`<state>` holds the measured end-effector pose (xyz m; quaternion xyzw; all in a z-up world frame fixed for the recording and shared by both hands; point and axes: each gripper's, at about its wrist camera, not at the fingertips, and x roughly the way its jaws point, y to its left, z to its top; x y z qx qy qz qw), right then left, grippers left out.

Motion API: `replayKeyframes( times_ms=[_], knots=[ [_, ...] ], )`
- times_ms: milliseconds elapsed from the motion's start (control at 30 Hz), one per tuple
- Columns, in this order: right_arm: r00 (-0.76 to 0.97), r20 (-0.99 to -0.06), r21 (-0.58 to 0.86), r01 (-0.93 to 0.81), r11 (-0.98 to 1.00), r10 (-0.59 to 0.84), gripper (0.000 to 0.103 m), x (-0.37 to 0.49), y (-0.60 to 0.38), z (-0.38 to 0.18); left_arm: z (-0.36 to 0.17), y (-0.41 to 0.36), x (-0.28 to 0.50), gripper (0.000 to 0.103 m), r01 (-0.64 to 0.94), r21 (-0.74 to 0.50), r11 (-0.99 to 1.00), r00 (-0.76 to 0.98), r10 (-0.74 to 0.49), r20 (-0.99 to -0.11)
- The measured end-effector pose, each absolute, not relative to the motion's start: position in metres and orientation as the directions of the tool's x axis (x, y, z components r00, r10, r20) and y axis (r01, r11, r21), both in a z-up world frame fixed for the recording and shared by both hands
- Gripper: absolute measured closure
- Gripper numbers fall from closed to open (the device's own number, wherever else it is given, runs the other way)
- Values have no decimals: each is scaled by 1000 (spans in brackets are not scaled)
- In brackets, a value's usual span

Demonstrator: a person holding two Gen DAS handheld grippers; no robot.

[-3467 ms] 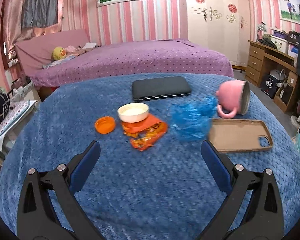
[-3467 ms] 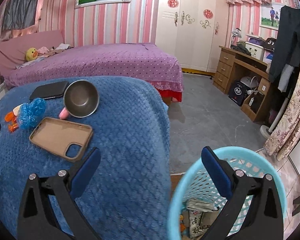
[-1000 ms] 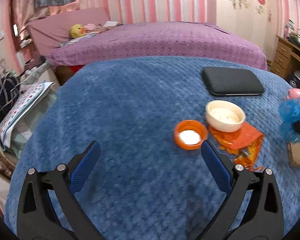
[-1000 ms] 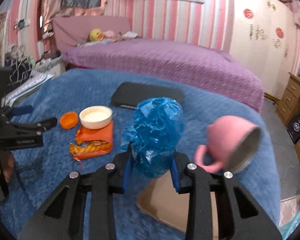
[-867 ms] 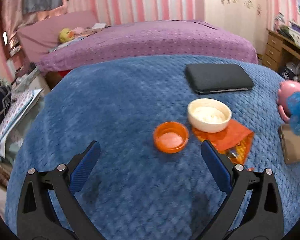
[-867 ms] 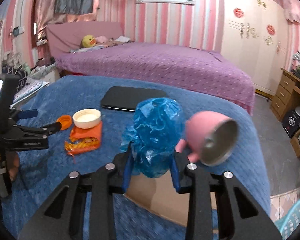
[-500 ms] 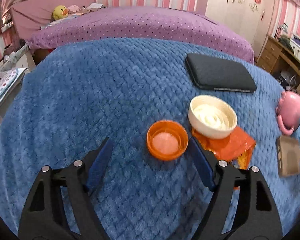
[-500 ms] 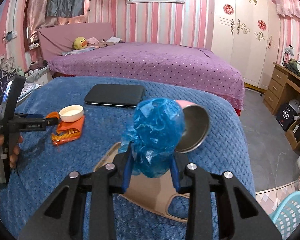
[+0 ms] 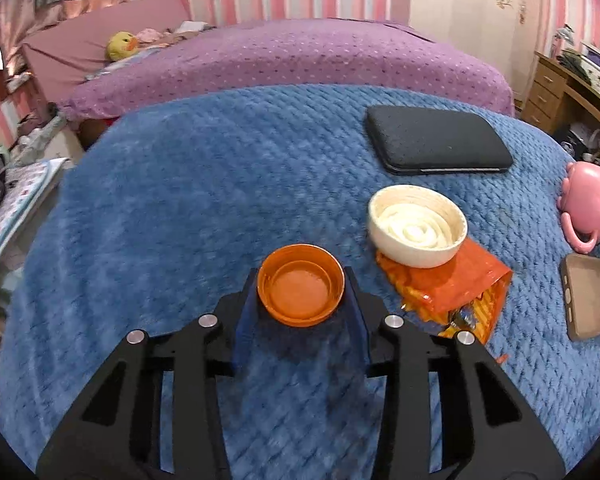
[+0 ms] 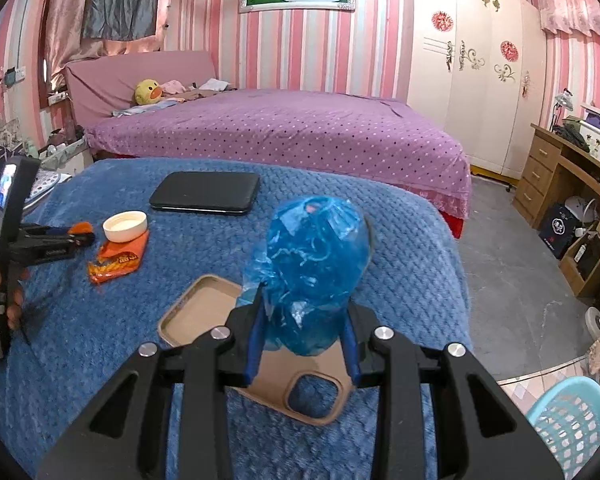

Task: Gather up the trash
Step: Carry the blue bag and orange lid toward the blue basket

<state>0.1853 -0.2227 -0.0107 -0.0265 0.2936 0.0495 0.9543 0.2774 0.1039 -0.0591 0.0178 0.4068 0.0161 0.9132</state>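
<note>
My left gripper (image 9: 301, 292) is shut on an orange plastic lid (image 9: 301, 285) on the blue blanket (image 9: 180, 208). Right of it, a white lid (image 9: 417, 226) sits on an orange snack wrapper (image 9: 452, 292). My right gripper (image 10: 306, 320) is shut on a crumpled blue plastic bag (image 10: 310, 264) and holds it above a tan phone case (image 10: 204, 312). The right wrist view also shows the white lid (image 10: 125, 225), the wrapper (image 10: 118, 261) and the left gripper (image 10: 82, 236) at the far left. A light blue trash basket (image 10: 572, 424) stands on the floor at lower right.
A black tablet case (image 9: 436, 144) lies at the back of the blanket. A pink mug (image 9: 588, 200) lies on its side at the right, near the tan phone case (image 9: 592, 296). A purple bed (image 10: 284, 128) is behind, a wooden desk (image 10: 572, 184) to the right.
My left gripper moved in and closed on the orange lid. My right gripper, still holding the blue bag, has swung right, bringing the basket into view.
</note>
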Motion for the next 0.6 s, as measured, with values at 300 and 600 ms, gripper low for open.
replayKeyframes(
  times_ms=[300, 600],
  knots=[
    [839, -542, -59, -95, 994, 48, 71, 160, -236, 0, -21, 108, 217, 64, -93, 29, 995, 740, 89, -667],
    [852, -524, -79, -43, 996, -5, 71, 122, -271, 12, 7, 66, 170, 64, -65, 50, 997, 811, 82, -579]
  ],
)
